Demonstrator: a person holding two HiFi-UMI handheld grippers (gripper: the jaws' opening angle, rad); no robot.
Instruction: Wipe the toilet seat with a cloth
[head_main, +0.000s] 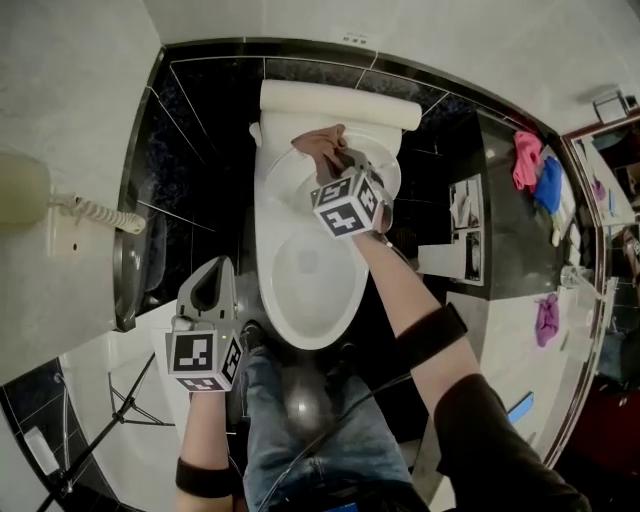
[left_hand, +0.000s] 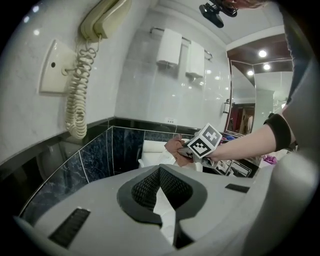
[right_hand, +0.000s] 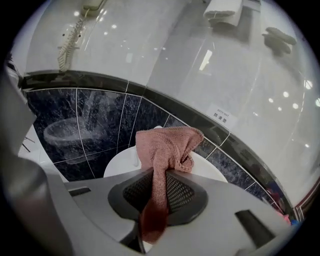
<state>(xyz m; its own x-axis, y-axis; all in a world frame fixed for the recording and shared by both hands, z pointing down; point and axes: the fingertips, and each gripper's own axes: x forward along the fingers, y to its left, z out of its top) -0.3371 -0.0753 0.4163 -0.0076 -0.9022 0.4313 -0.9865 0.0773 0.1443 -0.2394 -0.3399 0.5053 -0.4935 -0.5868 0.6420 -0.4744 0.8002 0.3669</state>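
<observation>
The white toilet (head_main: 275, 290) stands in the middle of the head view, its tank (head_main: 340, 103) against the dark tiled wall. My right gripper (head_main: 340, 157) hangs over the back of the bowl, shut on a pinkish-brown cloth (head_main: 320, 142). In the right gripper view the cloth (right_hand: 165, 145) is bunched above the jaws, a strip of it pinched between the pads (right_hand: 182, 192), with the white rim (right_hand: 117, 167) behind. From the left gripper view I see the right gripper (left_hand: 184, 149) and the cloth (left_hand: 172, 145) ahead. My left gripper (head_main: 222, 265) is held beside the toilet's left side, its tips together and empty.
A wall phone (head_main: 60, 215) with a coiled cord (left_hand: 77, 100) hangs at the left, above a dark metal bin (head_main: 130, 270). Tripod legs (head_main: 110, 420) stand lower left. The person's jeans (head_main: 300, 420) are in front of the bowl. Coloured cloths (head_main: 527, 160) lie on the right counter.
</observation>
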